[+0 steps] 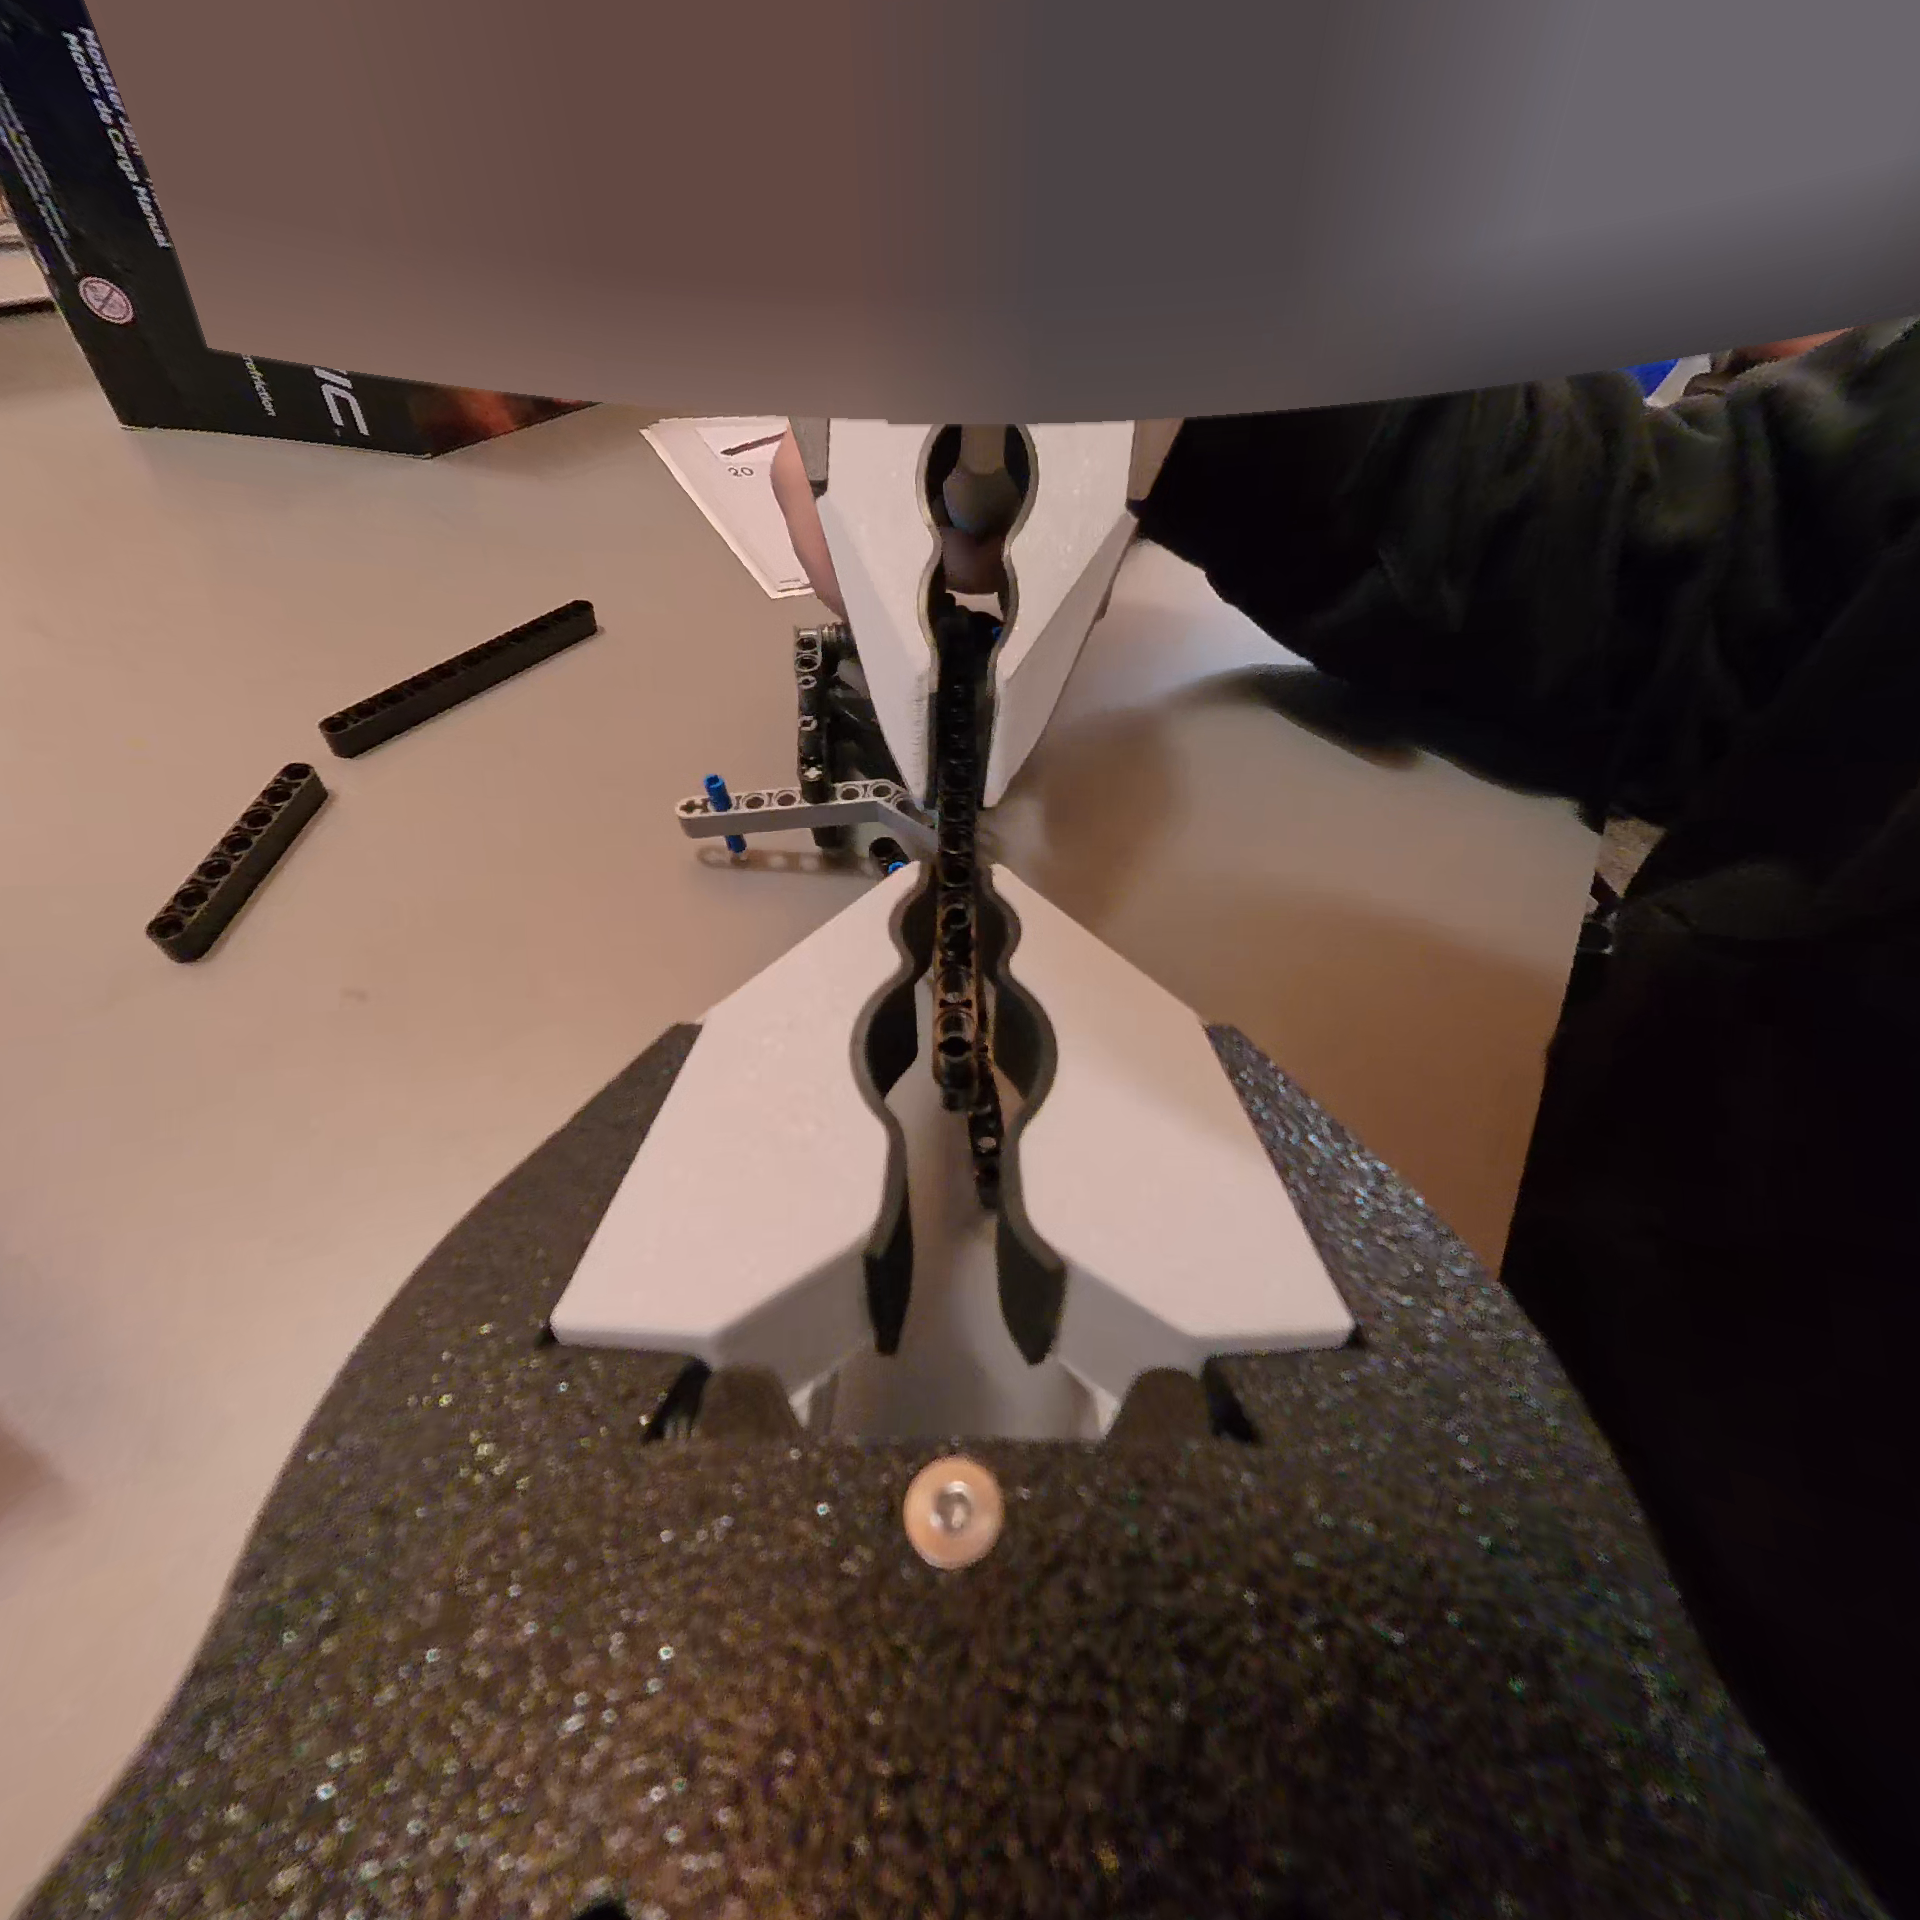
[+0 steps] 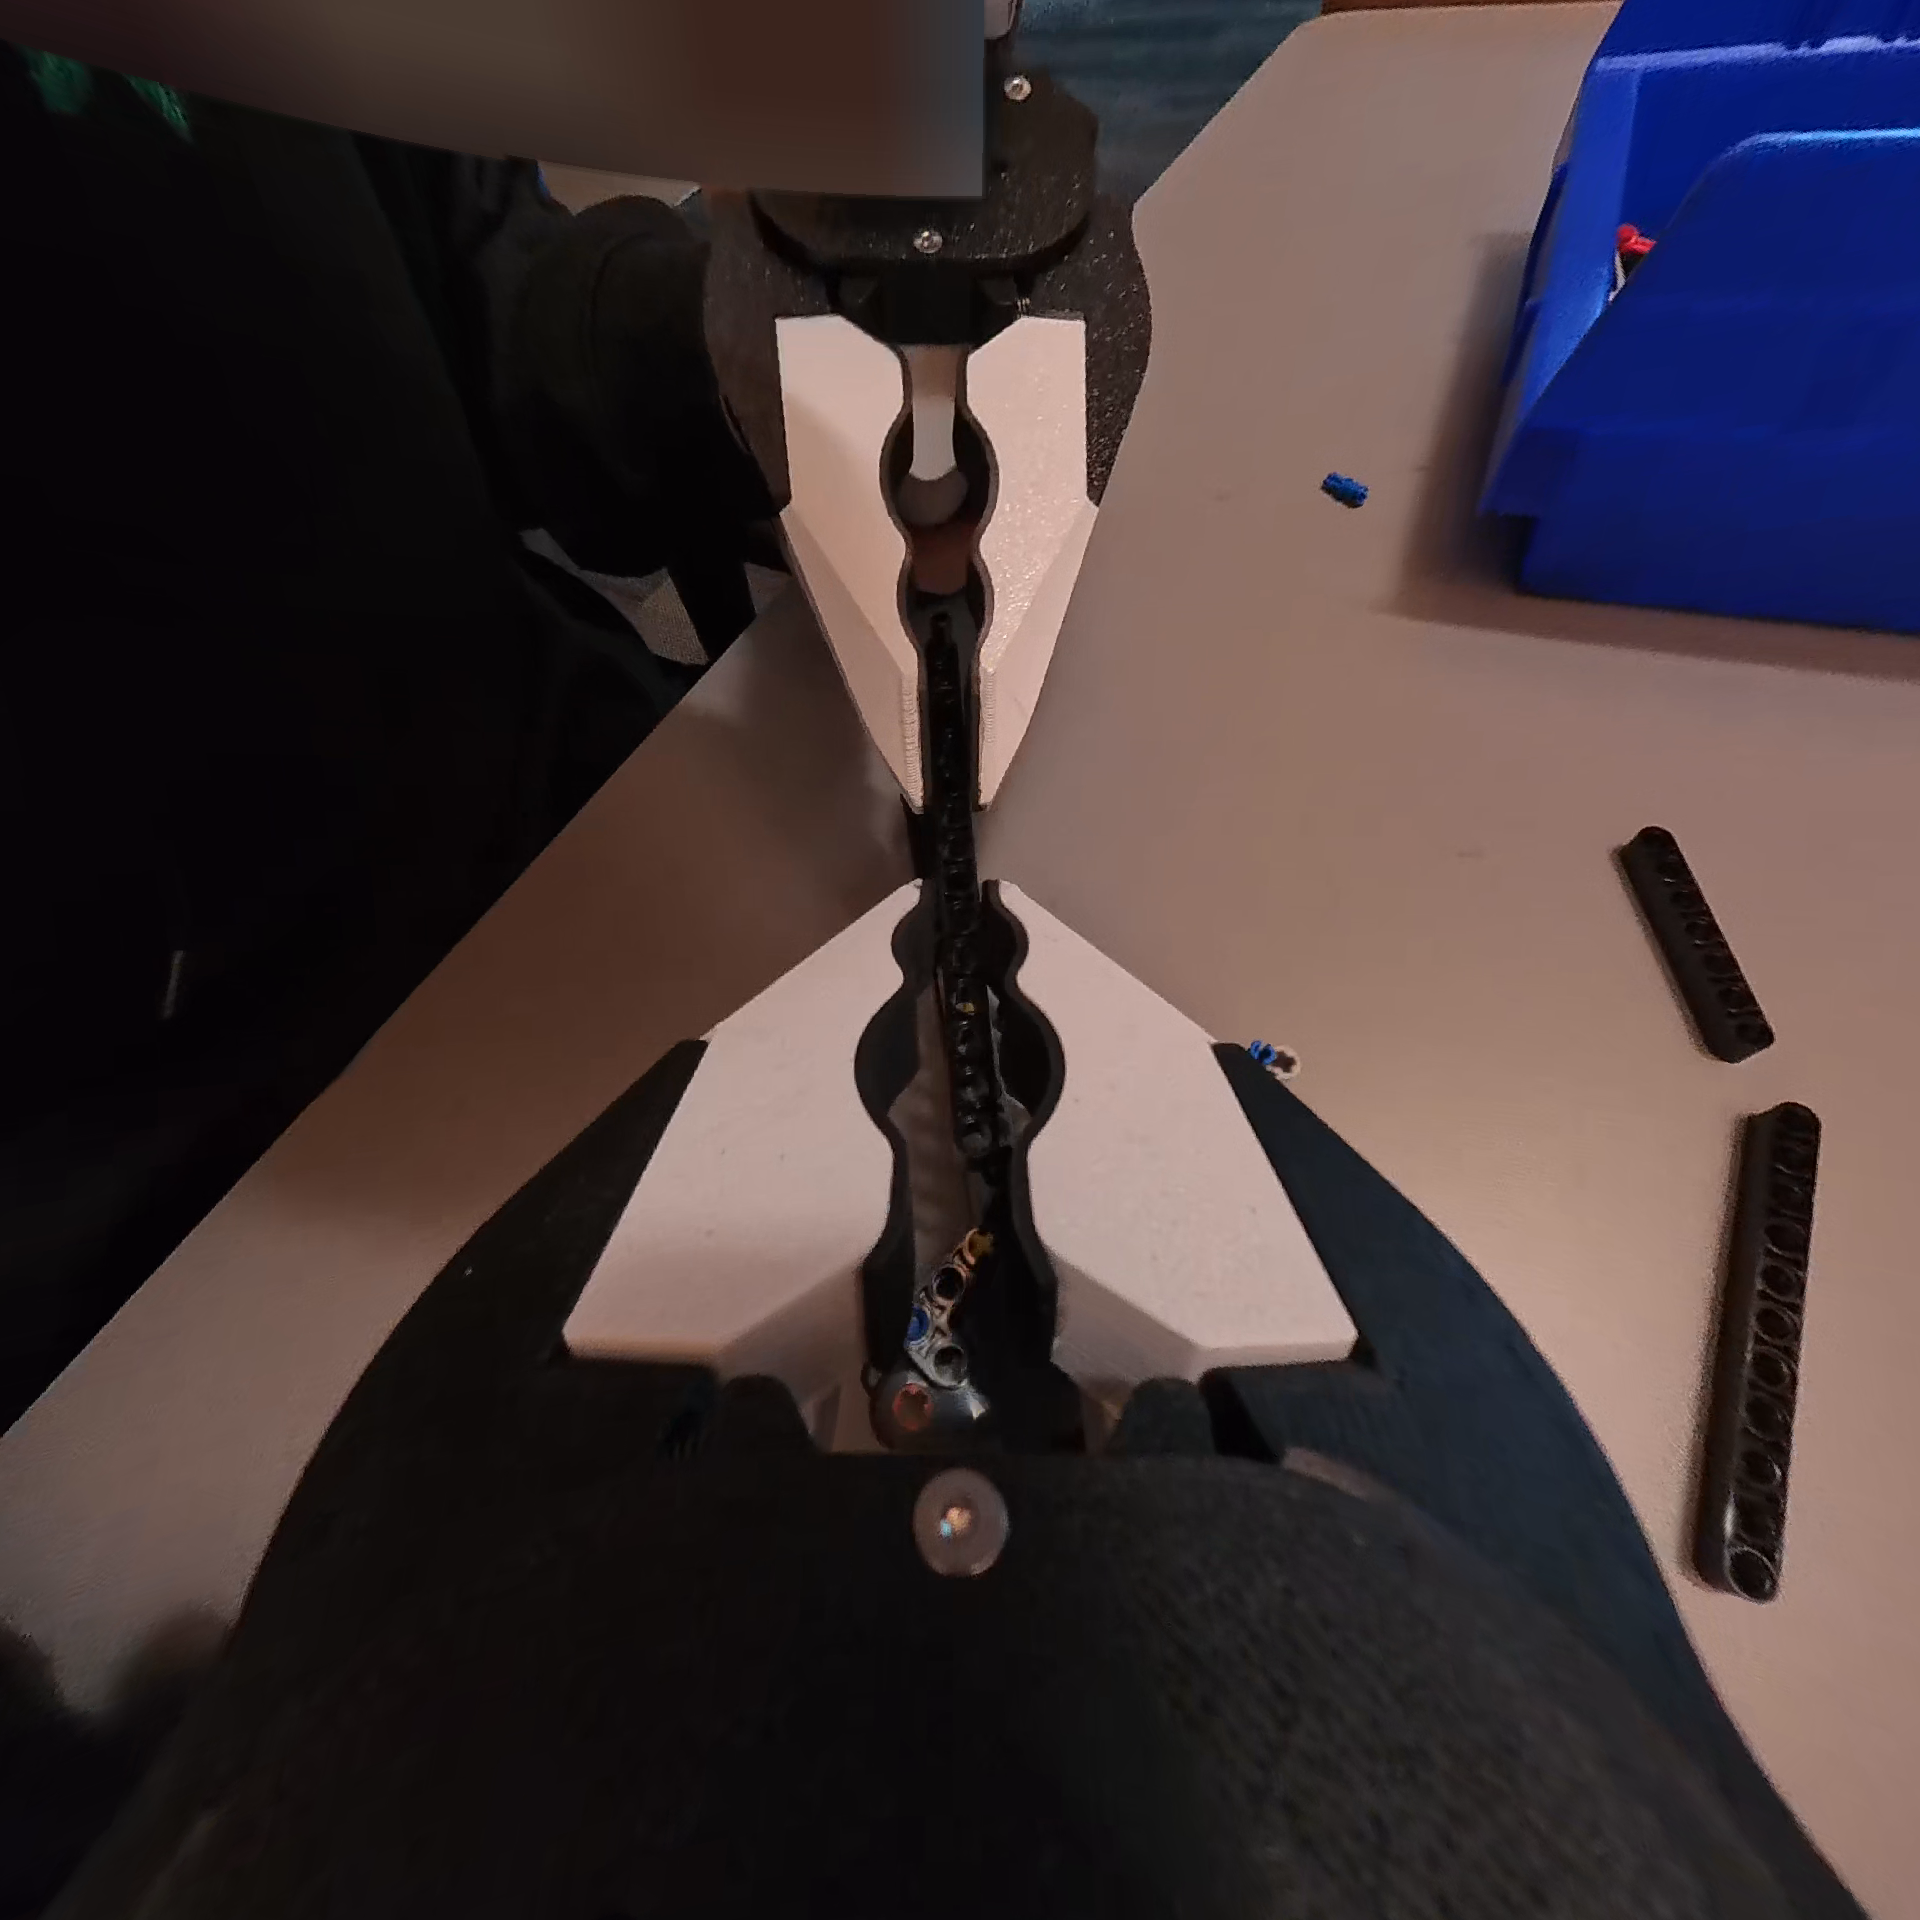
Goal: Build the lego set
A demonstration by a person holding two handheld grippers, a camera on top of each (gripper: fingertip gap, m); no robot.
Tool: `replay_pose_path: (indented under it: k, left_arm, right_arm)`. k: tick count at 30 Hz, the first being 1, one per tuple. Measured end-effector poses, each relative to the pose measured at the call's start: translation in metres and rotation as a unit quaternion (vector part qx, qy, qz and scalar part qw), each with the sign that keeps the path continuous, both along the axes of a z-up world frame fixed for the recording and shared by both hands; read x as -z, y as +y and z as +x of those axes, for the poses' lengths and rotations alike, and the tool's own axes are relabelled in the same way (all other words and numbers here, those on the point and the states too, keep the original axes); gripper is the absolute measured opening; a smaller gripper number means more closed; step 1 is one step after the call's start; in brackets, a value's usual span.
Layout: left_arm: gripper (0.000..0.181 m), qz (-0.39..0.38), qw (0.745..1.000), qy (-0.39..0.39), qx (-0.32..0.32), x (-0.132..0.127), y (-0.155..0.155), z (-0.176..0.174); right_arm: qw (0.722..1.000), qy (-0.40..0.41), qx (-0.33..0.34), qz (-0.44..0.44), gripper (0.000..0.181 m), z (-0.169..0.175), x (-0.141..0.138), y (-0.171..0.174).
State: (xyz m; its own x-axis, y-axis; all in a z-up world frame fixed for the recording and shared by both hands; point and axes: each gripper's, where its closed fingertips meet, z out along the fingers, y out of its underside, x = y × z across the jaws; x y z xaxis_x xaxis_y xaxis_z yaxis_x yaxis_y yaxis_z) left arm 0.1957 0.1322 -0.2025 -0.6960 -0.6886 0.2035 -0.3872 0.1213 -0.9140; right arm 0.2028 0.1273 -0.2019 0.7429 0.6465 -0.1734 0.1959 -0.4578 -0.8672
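Observation:
A long black holed beam point(image 1: 956, 831) runs between my two grippers, which face each other tip to tip just above the table. My left gripper point(image 1: 956, 883) is shut on its near end. My right gripper point(image 1: 961, 795) is shut on its far end. The beam belongs to a small assembly with a grey beam point(image 1: 790, 805), a blue pin point(image 1: 715, 800) and a black frame point(image 1: 816, 707). In the right wrist view the right gripper point(image 2: 954, 888) grips the beam point(image 2: 951, 842) opposite the left gripper point(image 2: 948, 800). A grey connector point(image 2: 940, 1340) sits deep between the right fingers.
Two loose black beams lie on the table point(image 1: 457, 681) point(image 1: 237, 878), also seen in the right wrist view point(image 2: 1696, 940) point(image 2: 1761, 1351). Blue bins point(image 2: 1714, 364) stand at the far right, a loose blue pin point(image 2: 1345, 488) near them. A black box point(image 1: 125, 260) and a booklet point(image 1: 727, 488) lie behind. A dark sleeve point(image 1: 1558, 623) is at the right. My left and right fingertips are right by each other. The loose blue pin point(image 2: 1345, 488) is about 20 cm from both grippers' fingertips.

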Motion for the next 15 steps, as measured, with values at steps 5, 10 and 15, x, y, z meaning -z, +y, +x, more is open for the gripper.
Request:
replay_pose_path:
  k: [5,10,15]
  left_arm:
    - [0.005,0.013,1.000,-0.012,0.004,0.0003,-0.0003,-0.0013]
    - [0.005,0.035,0.999,-0.030,0.016,0.0008,-0.0031,-0.0038]
    - [0.005,0.029,0.999,-0.023,0.017,0.0009,-0.0027,-0.0034]
  right_arm:
    - [1.000,-0.006,0.008,0.021,0.005,-0.0012,-0.0002,-0.0004]
    - [0.998,-0.022,0.001,0.052,0.006,-0.0032,-0.0012,-0.0042]
    - [0.998,-0.014,0.011,0.068,0.007,0.0002,-0.0069,-0.0046]
